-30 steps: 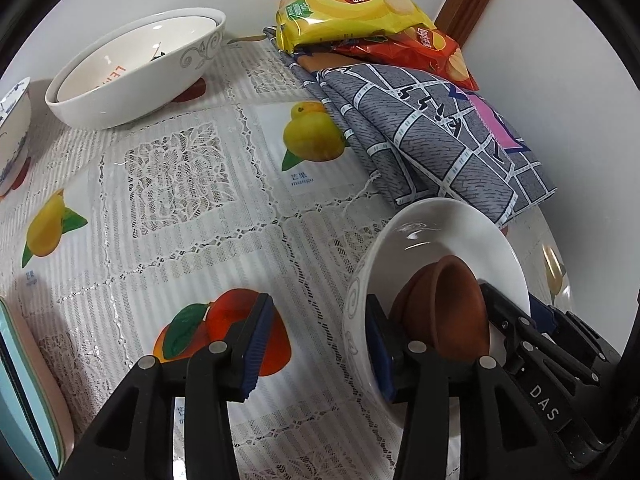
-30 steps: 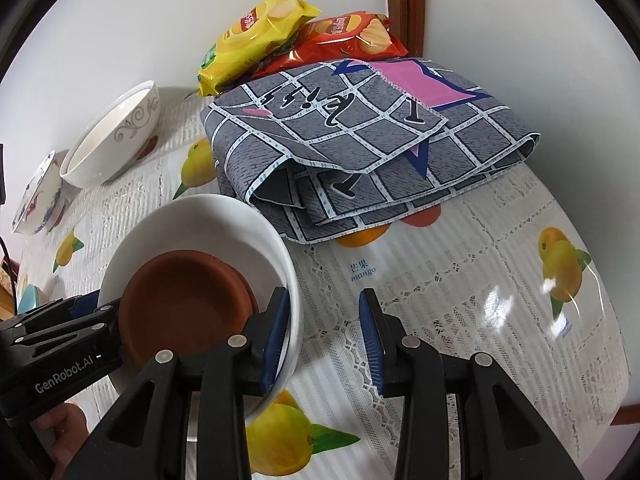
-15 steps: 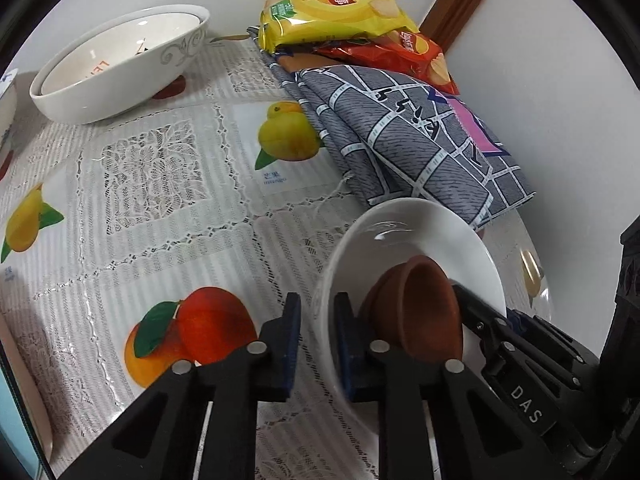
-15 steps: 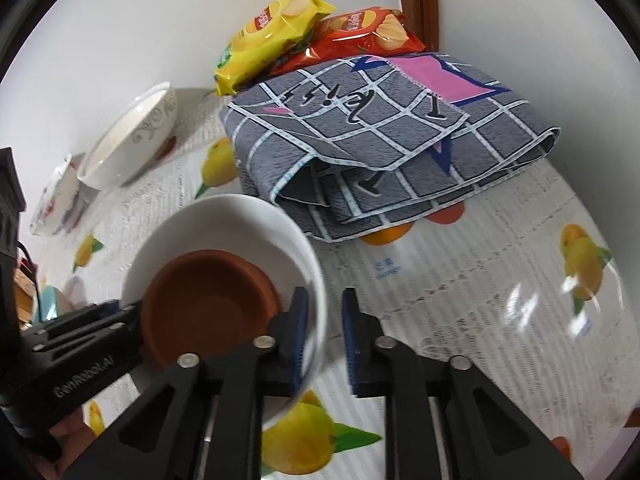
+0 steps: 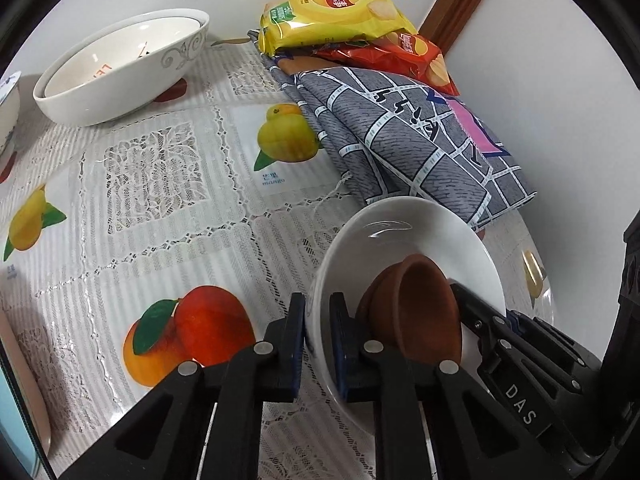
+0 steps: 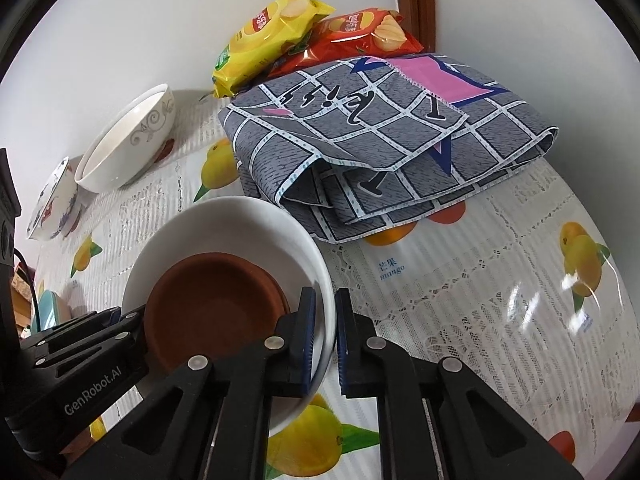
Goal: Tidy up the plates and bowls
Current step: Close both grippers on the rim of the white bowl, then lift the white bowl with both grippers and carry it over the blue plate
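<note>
A white bowl (image 5: 404, 236) with brown clay saucers (image 5: 416, 312) nested inside is held above the fruit-print tablecloth. My left gripper (image 5: 319, 340) is shut on the bowl's left rim. My right gripper (image 6: 326, 332) is shut on the opposite rim of the same white bowl (image 6: 240, 224), with the brown saucers (image 6: 208, 304) just left of its fingers. A large white bowl with grey scrolls (image 5: 120, 68) stands at the far left by the wall, with another bowl nested in it. It also shows in the right wrist view (image 6: 128, 144).
A folded grey checked cloth (image 6: 384, 136) lies by the wall, with yellow (image 6: 272, 28) and red (image 6: 352, 32) chip bags behind it. A blue-patterned bowl (image 6: 52, 204) stands far left. Stacked plates (image 5: 20, 400) show at the left edge.
Both grippers have closed from open onto the white bowl's rims. The bowl with the saucers now sits a little higher and tilted in view.
</note>
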`<state>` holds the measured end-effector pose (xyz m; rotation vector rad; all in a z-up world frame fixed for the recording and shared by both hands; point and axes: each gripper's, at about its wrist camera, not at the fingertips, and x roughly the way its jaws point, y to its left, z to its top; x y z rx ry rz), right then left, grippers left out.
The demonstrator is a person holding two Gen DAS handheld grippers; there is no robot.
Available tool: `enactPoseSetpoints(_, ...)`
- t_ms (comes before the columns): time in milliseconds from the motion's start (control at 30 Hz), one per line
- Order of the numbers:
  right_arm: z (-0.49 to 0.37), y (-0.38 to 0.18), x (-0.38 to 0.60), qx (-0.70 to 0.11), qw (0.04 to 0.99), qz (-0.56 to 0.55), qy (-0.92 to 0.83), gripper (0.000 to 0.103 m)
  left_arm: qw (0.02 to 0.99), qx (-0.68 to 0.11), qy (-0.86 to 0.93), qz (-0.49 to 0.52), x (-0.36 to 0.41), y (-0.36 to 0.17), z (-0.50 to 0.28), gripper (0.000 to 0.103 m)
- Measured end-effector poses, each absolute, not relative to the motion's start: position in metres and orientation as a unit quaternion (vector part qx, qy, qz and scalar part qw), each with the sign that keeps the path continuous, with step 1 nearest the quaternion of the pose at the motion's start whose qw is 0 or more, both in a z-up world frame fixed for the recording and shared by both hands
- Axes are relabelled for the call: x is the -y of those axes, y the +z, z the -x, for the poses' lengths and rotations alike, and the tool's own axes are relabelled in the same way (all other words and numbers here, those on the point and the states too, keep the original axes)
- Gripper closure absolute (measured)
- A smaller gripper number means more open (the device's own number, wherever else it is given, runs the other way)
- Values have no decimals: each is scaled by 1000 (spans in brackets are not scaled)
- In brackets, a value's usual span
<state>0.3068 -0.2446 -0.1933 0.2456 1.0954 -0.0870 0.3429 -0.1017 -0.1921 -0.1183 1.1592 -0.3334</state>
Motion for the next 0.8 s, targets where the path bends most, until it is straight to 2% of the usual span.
enactPoseSetpoints(533, -291, -185, 255, -519, 838, -157, -55, 94, 826, -540, -156, 38, 105, -179, -333, 96)
enactPoseSetpoints(800, -291, -193, 260, -535, 828, -165, -37, 91, 811, -558, -167, 50, 109, -191, -336, 89)
